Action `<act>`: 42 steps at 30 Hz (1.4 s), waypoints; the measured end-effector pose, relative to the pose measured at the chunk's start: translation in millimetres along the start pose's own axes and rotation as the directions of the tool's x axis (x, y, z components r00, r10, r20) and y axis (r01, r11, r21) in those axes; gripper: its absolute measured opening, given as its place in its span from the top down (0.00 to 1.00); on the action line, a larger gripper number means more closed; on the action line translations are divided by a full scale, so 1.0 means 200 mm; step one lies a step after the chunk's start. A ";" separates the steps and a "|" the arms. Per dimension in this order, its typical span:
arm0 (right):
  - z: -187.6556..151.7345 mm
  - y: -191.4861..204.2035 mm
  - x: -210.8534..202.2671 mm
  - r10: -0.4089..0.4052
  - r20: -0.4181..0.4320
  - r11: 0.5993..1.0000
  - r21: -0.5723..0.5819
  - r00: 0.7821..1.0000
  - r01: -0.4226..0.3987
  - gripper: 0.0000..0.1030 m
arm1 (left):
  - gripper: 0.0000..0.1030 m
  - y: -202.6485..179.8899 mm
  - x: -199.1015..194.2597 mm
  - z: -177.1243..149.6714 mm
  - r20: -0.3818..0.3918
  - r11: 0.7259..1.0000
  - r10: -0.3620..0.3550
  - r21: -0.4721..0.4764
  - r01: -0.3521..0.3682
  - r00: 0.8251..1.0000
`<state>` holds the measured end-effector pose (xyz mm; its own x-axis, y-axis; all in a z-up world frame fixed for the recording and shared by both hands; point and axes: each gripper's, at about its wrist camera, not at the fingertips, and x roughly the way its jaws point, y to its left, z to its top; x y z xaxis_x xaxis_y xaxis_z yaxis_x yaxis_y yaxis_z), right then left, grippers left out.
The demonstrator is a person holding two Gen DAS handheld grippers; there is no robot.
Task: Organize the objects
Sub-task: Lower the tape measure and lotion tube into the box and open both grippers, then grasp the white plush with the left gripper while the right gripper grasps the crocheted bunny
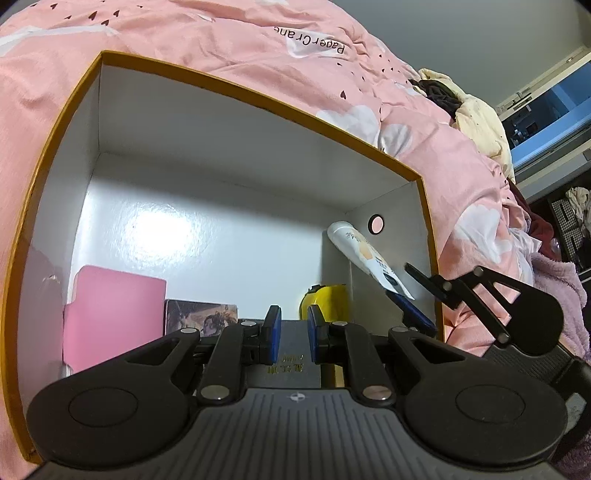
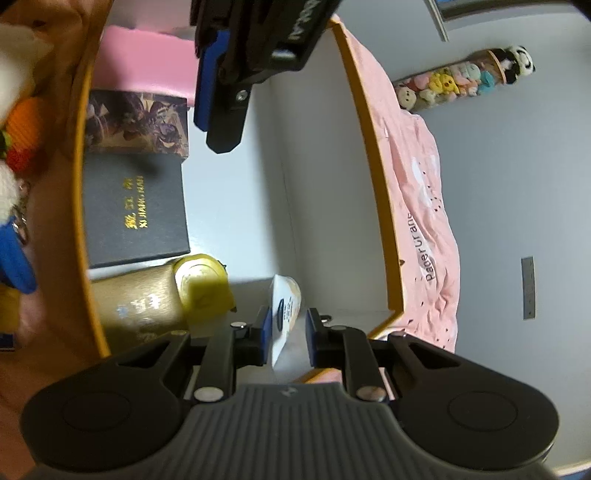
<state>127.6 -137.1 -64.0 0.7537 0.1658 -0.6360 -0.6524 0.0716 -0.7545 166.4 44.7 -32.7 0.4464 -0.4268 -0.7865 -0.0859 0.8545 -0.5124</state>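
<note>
An orange-rimmed white box (image 1: 229, 85) lies on the pink bed; it shows in the right wrist view too (image 2: 365, 122). Inside are a pink box (image 1: 110, 314), a picture box (image 1: 199, 319), a dark grey box with gold letters (image 2: 133, 210), a gold bottle with a yellow cap (image 2: 199, 284) and a white tube (image 1: 369, 258). My left gripper (image 1: 293, 334) hovers open and empty over the grey box. My right gripper (image 2: 286, 334) is partly open around the tube's crimped end (image 2: 282, 317); the tube leans on the left pad, with a gap at the right pad.
A pink duvet (image 1: 184, 33) surrounds the box. Clothes (image 1: 476, 122) lie at the far right, with shelving (image 1: 546, 110) beyond. Knitted toys (image 2: 14, 147) lie left of the box. A tube of plush toys (image 2: 465, 79) stands by the wall.
</note>
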 end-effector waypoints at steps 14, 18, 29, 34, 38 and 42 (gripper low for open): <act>0.08 -0.01 0.11 0.132 -0.050 0.988 0.093 0.990 -0.127 0.98 | 0.85 0.00 -0.04 -0.03 0.003 1.000 0.003 0.005 -0.003 1.000; 0.08 -0.01 0.11 0.140 -0.083 0.984 0.120 0.987 -0.129 0.97 | 0.85 0.00 -0.06 -0.04 0.011 1.000 0.003 0.013 -0.003 1.000; 0.05 -0.04 0.01 0.199 -0.105 0.951 0.262 0.974 -0.166 0.94 | 0.84 -0.10 -0.19 -0.14 0.054 0.995 0.013 0.096 -0.018 0.998; 0.04 -0.05 -0.13 0.171 -0.069 0.932 0.334 0.983 -0.139 0.94 | 0.84 -0.16 -0.32 -0.23 0.115 0.981 0.003 0.190 -0.025 0.993; 0.03 -0.05 -0.28 0.133 -0.019 0.894 0.433 0.991 -0.112 0.92 | 0.83 -0.20 -0.44 -0.32 0.157 0.966 0.008 0.254 -0.048 0.988; 0.02 -0.02 -0.42 0.117 0.051 0.831 0.542 0.992 -0.126 0.84 | 0.82 -0.19 -0.54 -0.41 0.189 0.957 0.029 0.279 -0.082 0.982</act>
<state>67.2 -147.4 -7.3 0.6670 0.2226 -0.7110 -0.6802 0.5714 -0.4592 49.4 33.6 43.1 0.6038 -0.3380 -0.7219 0.1296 0.9352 -0.3295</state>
